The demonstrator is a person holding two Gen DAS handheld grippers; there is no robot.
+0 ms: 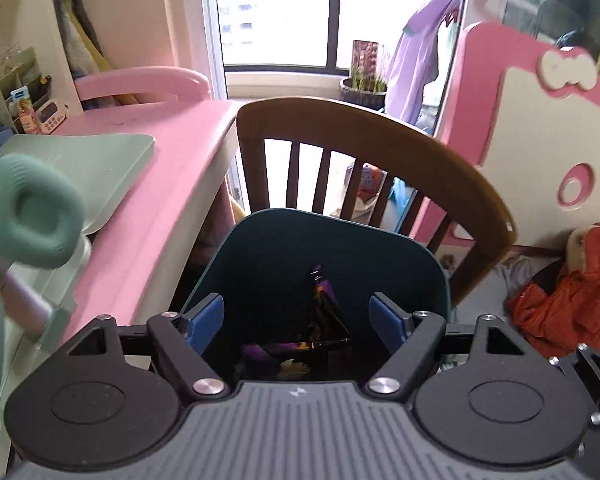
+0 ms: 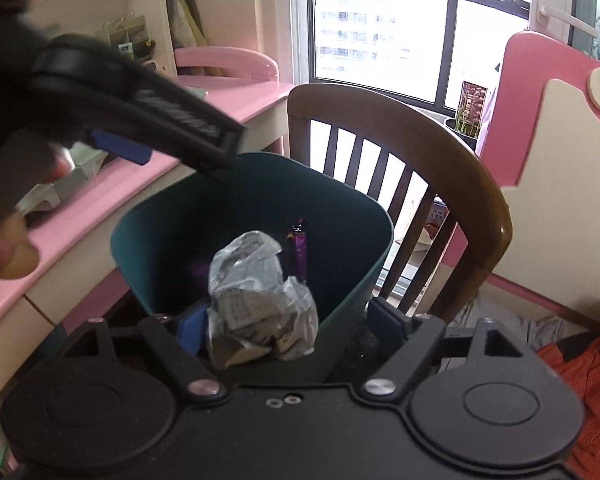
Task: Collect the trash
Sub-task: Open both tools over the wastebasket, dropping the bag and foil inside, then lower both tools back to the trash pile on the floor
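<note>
In the left wrist view a dark teal bin stands below my left gripper. Its blue pads are spread wide with nothing between them. A purple wrapper lies deep inside the bin. In the right wrist view my right gripper hangs over the same bin, jaws wide apart. A crumpled grey plastic bag sits between them, close to the left pad and clear of the right one. The purple wrapper stands behind it. The left tool's black body crosses the upper left, blurred.
A wooden chair stands right behind the bin. A pink desk runs along the left, with a pale green object close to the camera. Orange cloth lies on the floor at right, below a pink and cream board. A person's fingers show at the left edge.
</note>
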